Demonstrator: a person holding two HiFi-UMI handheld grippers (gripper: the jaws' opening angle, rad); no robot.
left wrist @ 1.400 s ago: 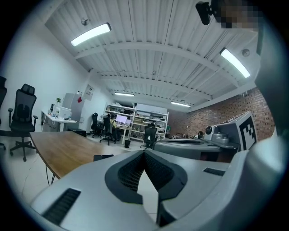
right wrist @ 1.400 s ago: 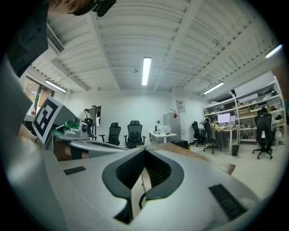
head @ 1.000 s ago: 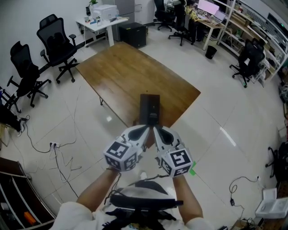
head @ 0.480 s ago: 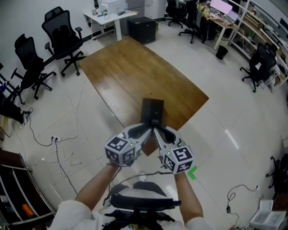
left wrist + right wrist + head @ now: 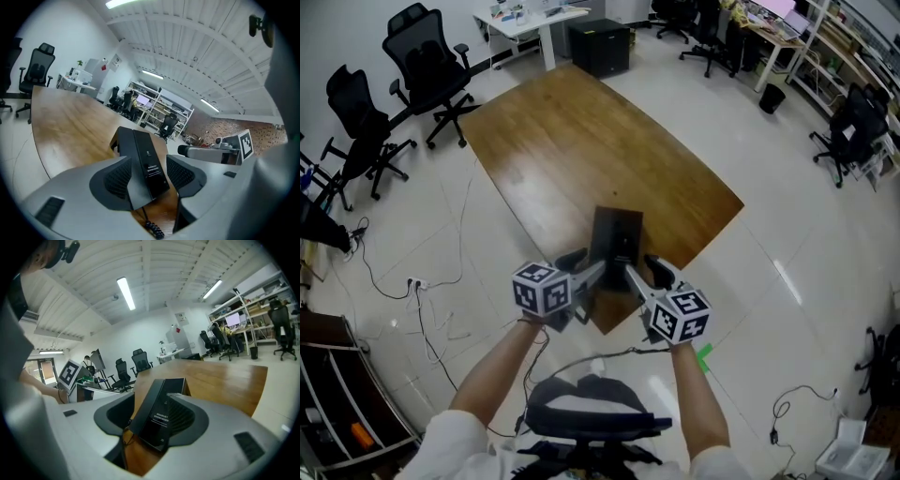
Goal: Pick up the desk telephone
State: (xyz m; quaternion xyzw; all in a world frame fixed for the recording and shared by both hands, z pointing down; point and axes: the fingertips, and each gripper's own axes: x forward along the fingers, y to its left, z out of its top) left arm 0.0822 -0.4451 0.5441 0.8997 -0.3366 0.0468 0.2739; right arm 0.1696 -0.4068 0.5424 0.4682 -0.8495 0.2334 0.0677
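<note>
The black desk telephone (image 5: 615, 236) lies at the near corner of the brown wooden table (image 5: 581, 141). My left gripper (image 5: 584, 268) comes at the phone's near end from the left, my right gripper (image 5: 645, 272) from the right. In the left gripper view the phone (image 5: 140, 157) runs between the jaws of the left gripper (image 5: 150, 173), which are opening, pads clear of its sides; its coiled cord (image 5: 153, 229) hangs below. In the right gripper view the phone (image 5: 161, 408) stands tilted between the opening jaws of the right gripper (image 5: 150, 420), not pressed.
The table's near corner (image 5: 605, 326) juts out just under the grippers. Black office chairs (image 5: 422, 56) stand to the left, a black cabinet (image 5: 600, 45) and a white desk (image 5: 530, 14) beyond the table. Cables (image 5: 422, 309) trail over the tiled floor at left.
Both grippers have dropped and moved forward to the phone's near end. Their jaws, shut and close together before, now stand apart with the phone between them.
</note>
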